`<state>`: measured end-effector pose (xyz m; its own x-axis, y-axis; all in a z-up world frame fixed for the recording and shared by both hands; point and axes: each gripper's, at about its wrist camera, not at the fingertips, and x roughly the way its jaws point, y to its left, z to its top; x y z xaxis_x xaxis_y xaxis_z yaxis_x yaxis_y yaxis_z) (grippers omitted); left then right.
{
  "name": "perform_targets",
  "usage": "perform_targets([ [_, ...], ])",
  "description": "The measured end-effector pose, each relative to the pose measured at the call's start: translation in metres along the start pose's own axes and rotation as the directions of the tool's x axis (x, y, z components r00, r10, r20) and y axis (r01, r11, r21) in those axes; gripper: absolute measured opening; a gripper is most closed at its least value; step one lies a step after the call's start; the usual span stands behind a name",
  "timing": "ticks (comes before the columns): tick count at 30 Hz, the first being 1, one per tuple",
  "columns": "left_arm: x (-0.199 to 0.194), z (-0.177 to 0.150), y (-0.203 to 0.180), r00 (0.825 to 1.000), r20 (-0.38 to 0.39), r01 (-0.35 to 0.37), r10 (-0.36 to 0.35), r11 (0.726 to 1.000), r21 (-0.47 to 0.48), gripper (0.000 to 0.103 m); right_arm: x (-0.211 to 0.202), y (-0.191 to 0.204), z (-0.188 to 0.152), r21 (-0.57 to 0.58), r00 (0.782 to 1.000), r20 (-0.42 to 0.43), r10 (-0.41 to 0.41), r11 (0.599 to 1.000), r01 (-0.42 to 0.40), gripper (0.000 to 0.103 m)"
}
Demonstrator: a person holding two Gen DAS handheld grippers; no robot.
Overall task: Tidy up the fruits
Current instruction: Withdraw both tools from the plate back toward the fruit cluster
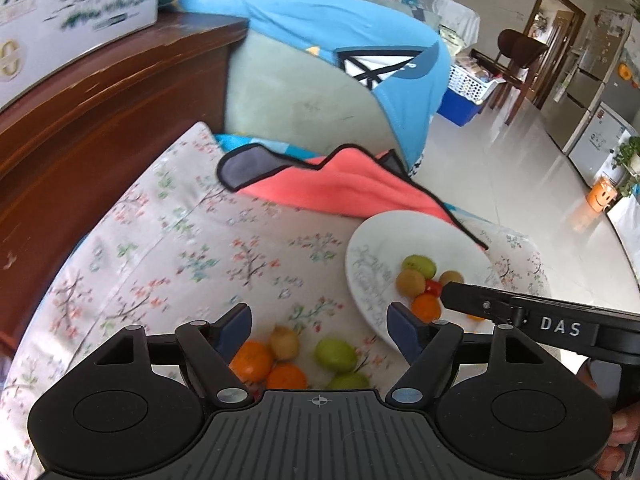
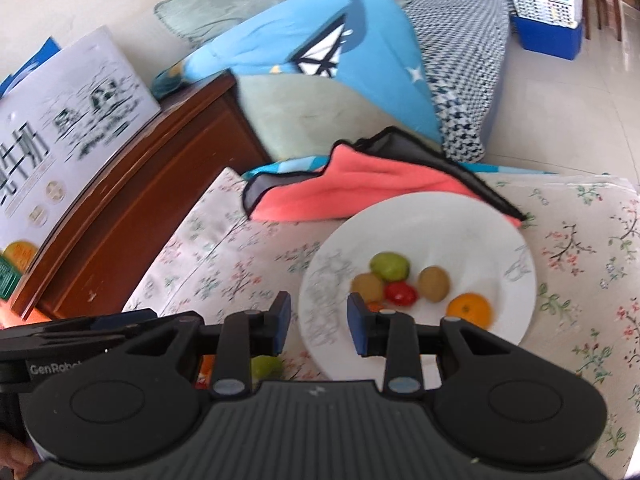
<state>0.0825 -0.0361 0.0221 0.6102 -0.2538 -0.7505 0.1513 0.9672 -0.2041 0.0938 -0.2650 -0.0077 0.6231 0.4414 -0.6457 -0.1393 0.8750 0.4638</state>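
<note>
- Here, my left hand-held gripper (image 1: 320, 332) hangs with its blue pads spread wide and nothing between them, above the loose fruit on the floral cloth (image 1: 180, 248).
- Below it lie two oranges (image 1: 252, 360), touching each other, a brownish kiwi (image 1: 285, 342) just beside them, and two green fruits (image 1: 335, 355) a little to the right.
- My right hand-held gripper (image 2: 319, 322) is also parted and empty, its fingers over the near left rim of the white plate (image 2: 460, 232); I see no contact with the plate.
- On the plate sit a green fruit (image 2: 389, 266), two kiwis (image 2: 433, 283), a small red fruit (image 2: 401, 294) between them, and an orange (image 2: 469, 310) toward the near right rim.
- In the left view, the right tool's black finger reaches across the plate's near edge, covering part of the fruit there.
- A coral towel (image 2: 360, 188) with dark trim lies bunched behind the plate, its edge overlapping the far rim.
- A wooden cabinet (image 2: 132, 184) stands to the left with a printed white box (image 2: 60, 120) on top; blue bedding (image 2: 320, 40) piles up behind.
</note>
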Motion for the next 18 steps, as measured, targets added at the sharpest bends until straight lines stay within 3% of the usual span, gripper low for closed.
perform_targets([
  [18, -0.007, -0.050, 0.015, 0.997, -0.078, -0.016, 0.021, 0.998, 0.064, 0.075, 0.000, 0.025, -0.033, -0.013, 0.994, -0.092, 0.056, 0.998, -0.058, 0.033],
])
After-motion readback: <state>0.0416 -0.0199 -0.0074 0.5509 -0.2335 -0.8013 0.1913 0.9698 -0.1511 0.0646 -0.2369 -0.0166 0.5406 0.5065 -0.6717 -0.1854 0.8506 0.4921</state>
